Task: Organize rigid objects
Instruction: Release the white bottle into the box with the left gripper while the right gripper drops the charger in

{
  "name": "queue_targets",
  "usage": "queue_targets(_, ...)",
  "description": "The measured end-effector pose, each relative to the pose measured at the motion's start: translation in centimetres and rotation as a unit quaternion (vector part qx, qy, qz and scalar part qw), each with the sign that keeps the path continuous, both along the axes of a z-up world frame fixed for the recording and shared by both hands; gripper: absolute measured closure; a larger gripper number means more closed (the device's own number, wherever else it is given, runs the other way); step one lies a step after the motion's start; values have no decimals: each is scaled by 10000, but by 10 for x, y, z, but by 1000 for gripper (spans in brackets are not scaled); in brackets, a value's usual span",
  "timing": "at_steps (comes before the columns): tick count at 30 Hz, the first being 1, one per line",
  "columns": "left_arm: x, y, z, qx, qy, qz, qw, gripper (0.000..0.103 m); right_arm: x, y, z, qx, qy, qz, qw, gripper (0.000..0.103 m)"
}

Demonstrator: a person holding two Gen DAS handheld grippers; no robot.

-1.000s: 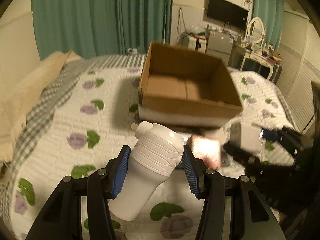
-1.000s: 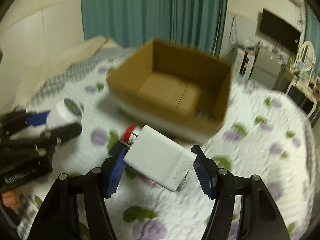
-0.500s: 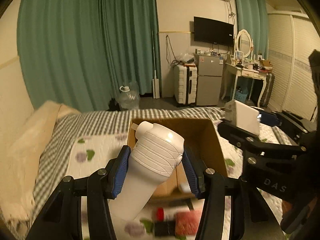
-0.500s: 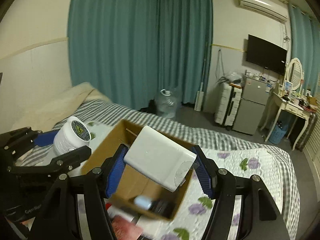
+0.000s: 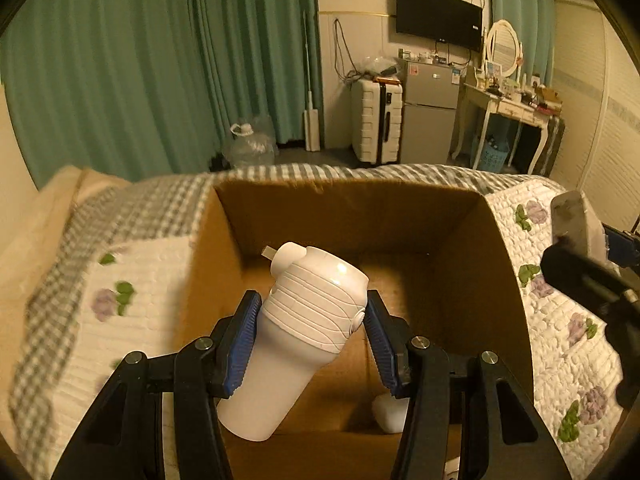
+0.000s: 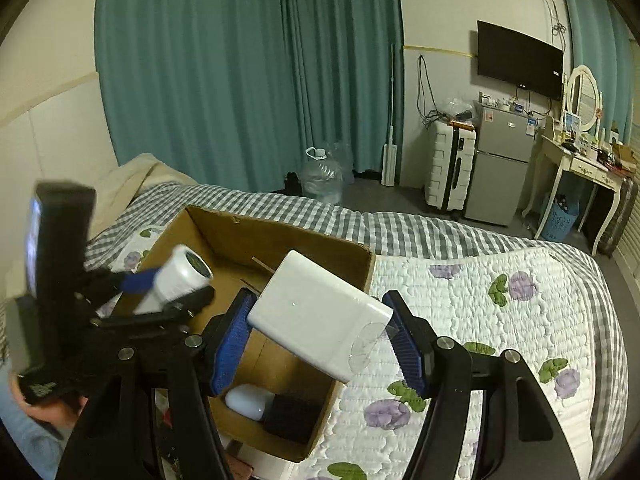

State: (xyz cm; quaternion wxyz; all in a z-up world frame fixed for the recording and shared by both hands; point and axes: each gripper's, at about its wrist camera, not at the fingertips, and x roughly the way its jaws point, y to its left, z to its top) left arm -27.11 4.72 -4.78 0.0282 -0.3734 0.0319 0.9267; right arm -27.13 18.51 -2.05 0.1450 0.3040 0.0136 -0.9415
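My left gripper [image 5: 310, 338] is shut on a white ribbed bottle [image 5: 298, 332], tilted, held over the open cardboard box [image 5: 500, 264]. The bottle also shows in the right wrist view [image 6: 178, 278] with the left gripper [image 6: 168, 294] over the box [image 6: 360, 276]. My right gripper [image 6: 322, 336] is shut on a white flat rectangular box [image 6: 320, 316], held above the cardboard box's right wall. The right gripper with its white load shows at the right edge of the left wrist view [image 5: 576, 240]. Inside the cardboard box lie a small white object [image 6: 246, 400] and a dark object [image 6: 292, 416].
The cardboard box sits on a bed with a white floral quilt [image 6: 500, 320] and a grey checked blanket [image 5: 132, 208]. Beyond stand teal curtains [image 6: 248, 72], a white suitcase [image 6: 448, 164], a small fridge [image 6: 498, 168] and a dressing table [image 6: 580, 164].
Both grippers have moved forward and down toward the cardboard box, each still holding its object. The bottle now hangs over the box interior; the box fills more of the left wrist view.
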Motion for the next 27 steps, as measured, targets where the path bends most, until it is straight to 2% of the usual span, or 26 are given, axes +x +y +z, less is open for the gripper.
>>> queue_targets(3,3,-1,-4,100,-8,-39,9999,48,-2,0,-4,-19,-30,-15,10000,38)
queue_targets(7,7,3,5,-142,124,-14,9998,44,-2,2,-7,-31,-57,-21,10000,38)
queue_targets(13,28,-5,34,-240,420,120,9988,43,6,5,1,31,4,-80,10000,38)
queue_targets(19,61,-19,64,-379,802,132,9960,36,4,-13,17,145,146,92,9997,38)
queue_targets(22,72,-33,63,-339,920,217,9949,33,-10,-29,11,321,90,191,9993,38)
queue_targets(27,67,-46,42,-363,803,387,9954,33,-50,-55,-24,678,-219,288,9970,38)
